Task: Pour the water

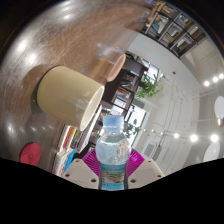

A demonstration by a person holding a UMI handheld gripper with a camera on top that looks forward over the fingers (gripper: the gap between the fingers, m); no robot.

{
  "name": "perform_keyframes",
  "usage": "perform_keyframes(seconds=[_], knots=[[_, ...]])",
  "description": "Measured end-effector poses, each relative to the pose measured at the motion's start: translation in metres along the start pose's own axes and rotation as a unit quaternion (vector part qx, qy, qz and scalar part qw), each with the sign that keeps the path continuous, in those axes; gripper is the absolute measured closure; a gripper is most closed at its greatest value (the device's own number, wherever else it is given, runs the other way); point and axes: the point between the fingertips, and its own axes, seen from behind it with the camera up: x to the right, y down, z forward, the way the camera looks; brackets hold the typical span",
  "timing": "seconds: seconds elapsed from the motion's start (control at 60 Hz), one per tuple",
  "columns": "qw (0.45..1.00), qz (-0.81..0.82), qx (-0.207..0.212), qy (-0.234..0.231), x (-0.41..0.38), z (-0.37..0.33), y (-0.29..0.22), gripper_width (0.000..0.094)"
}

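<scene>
Tilting hard now, we have the bottle [113, 152] pinched between the fingers [113, 168], pink pads [91, 161] pressing on its label from both sides. Its white cap [113, 121] points away from us and looks to be on, though we cannot tell for sure. Water shows inside the clear upper half.

Up and to the left sits the cup [70, 95], a pale, cream-coloured one, resting on the wooden desk [70, 40] with its mouth turned toward us. It is near the bottle's top but not touching, off to the left of the neck. A red thing [31, 153] lies at the near left. Beyond it all we see chairs [115, 70], a plant [148, 88] and ceiling lights [196, 135].

Here is our worry: the neck is not lined up with the cup's mouth, so water tipped from here would likely land on the desk. If the cap is indeed on, nothing pours at all. And a slick bottle held only at the label could twist in the pads as the tilt grows.
</scene>
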Motion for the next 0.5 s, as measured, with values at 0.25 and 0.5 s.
perform_keyframes(seconds=[0.25,0.5], knots=[[0.909,0.415,-0.032,-0.001,0.045,-0.013,0.05,0.0652],[0.662,0.747,-0.056,-0.026,0.028,-0.021,0.085,0.0651]])
